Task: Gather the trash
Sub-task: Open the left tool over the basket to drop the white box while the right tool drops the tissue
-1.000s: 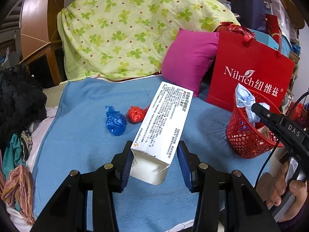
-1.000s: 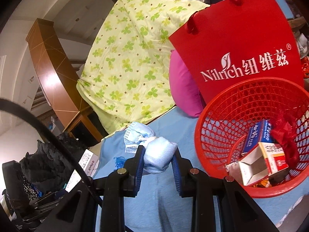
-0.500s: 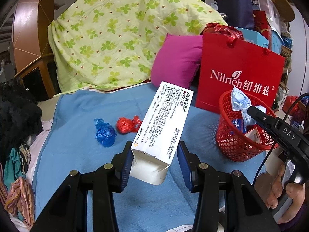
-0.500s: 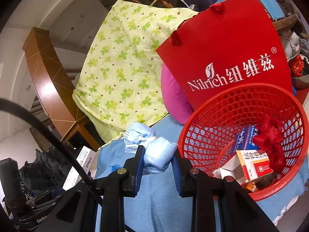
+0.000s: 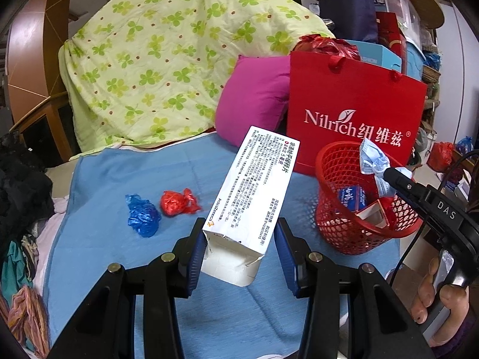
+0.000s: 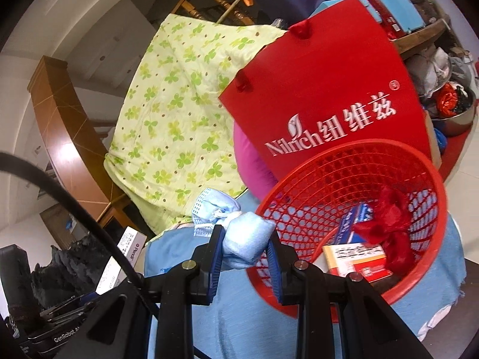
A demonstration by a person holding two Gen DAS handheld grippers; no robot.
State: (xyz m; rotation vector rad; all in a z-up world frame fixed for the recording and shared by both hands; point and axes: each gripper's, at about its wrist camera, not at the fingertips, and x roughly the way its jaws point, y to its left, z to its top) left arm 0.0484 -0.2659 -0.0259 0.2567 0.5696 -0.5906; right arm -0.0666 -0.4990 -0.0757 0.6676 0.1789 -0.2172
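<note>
My left gripper [image 5: 241, 252] is shut on a white medicine box [image 5: 251, 200], held above the blue sheet [image 5: 119, 179]. A crumpled blue bag [image 5: 142, 215] and a crumpled red bag [image 5: 178, 203] lie on the sheet left of it. My right gripper [image 6: 244, 252] is shut on a balled light-blue face mask [image 6: 236, 233] at the left rim of the red mesh basket [image 6: 419, 161]. In the left wrist view the mask [image 5: 372, 158] hangs over the basket [image 5: 335, 227]. The basket holds small boxes [image 6: 356, 258] and red plastic [image 6: 389, 221].
A red Nilrich paper bag [image 5: 356, 119] stands behind the basket, beside a magenta pillow [image 5: 254, 98] and a green clover quilt [image 5: 167, 59]. Dark clothes [image 5: 21, 185] pile up at the left. Cluttered shelves [image 5: 404, 21] stand at the far right.
The left gripper has moved right with the box, so the basket is nearer. The right gripper has carried the mask closer, up to the basket rim.
</note>
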